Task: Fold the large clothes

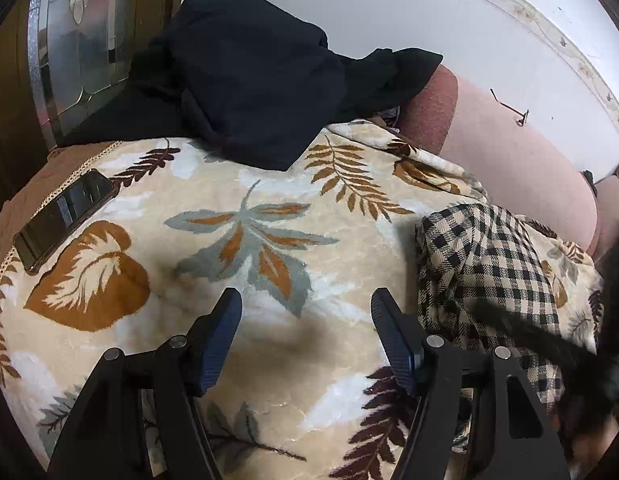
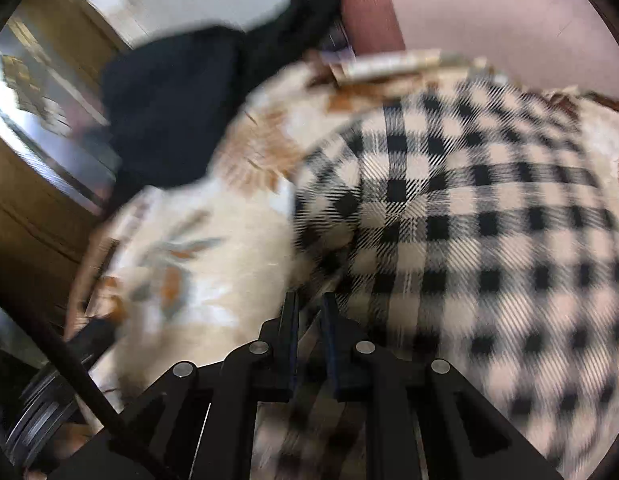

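Note:
A beige-and-black checkered garment (image 1: pixel 493 264) lies bunched on a leaf-patterned blanket (image 1: pixel 245 240), to the right of my left gripper (image 1: pixel 306 300). The left gripper hovers over bare blanket, open, with nothing between its fingers. In the blurred right wrist view the checkered garment (image 2: pixel 449 208) fills the right half. My right gripper (image 2: pixel 309 316) sits at the garment's near left edge, its fingers almost together with a fold of the checkered cloth pinched between them.
A black garment (image 1: pixel 249 80) is heaped at the far end of the blanket, also visible as the black garment (image 2: pixel 169 112). A dark phone (image 1: pixel 65 216) lies at the blanket's left edge. A pink upholstered back (image 1: pixel 517 168) runs along the right. A wooden door with glass (image 1: pixel 69 40) stands far left.

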Demonstrator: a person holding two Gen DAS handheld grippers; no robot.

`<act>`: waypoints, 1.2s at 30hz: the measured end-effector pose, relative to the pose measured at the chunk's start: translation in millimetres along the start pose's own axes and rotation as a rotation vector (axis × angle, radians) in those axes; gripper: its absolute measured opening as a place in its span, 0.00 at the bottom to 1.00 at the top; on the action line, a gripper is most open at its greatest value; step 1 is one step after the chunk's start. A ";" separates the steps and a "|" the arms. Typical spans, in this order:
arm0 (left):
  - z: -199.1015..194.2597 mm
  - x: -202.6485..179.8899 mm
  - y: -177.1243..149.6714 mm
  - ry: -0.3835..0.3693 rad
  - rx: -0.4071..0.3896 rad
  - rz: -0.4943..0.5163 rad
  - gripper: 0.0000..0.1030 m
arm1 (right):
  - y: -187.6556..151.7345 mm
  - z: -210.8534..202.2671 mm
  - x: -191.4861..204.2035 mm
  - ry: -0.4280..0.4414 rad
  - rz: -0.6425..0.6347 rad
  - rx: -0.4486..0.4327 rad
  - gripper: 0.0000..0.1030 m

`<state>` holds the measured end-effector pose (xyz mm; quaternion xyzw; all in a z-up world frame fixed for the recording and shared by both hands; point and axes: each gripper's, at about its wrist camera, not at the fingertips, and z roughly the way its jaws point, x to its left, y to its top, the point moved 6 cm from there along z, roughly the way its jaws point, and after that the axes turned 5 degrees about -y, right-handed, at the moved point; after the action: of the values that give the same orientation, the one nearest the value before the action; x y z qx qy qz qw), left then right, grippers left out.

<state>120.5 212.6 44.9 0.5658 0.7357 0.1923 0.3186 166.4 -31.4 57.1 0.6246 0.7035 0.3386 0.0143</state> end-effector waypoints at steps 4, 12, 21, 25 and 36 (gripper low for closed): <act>-5.1 -6.4 -0.7 0.039 -0.035 0.039 0.64 | -70.8 -7.0 4.4 0.081 0.011 0.088 0.14; -61.4 -22.6 6.3 0.196 -0.298 0.121 0.78 | -129.0 -57.7 10.7 0.003 -0.128 0.051 0.18; -132.8 -69.8 -14.5 0.207 -0.442 0.204 0.84 | -115.4 -146.6 -47.8 -0.344 -0.115 -0.184 0.46; -129.2 -71.9 -42.4 0.094 -0.296 0.091 0.85 | -114.0 -160.1 -67.3 -0.428 -0.067 -0.200 0.49; -78.5 -87.4 -85.5 0.073 -0.118 0.179 0.85 | -119.7 -138.4 -66.6 -0.522 -0.096 -0.172 0.57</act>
<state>19.6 110.8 68.6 0.6022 0.6808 0.2835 0.3059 15.6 -152.9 77.6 0.6533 0.6733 0.2237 0.2642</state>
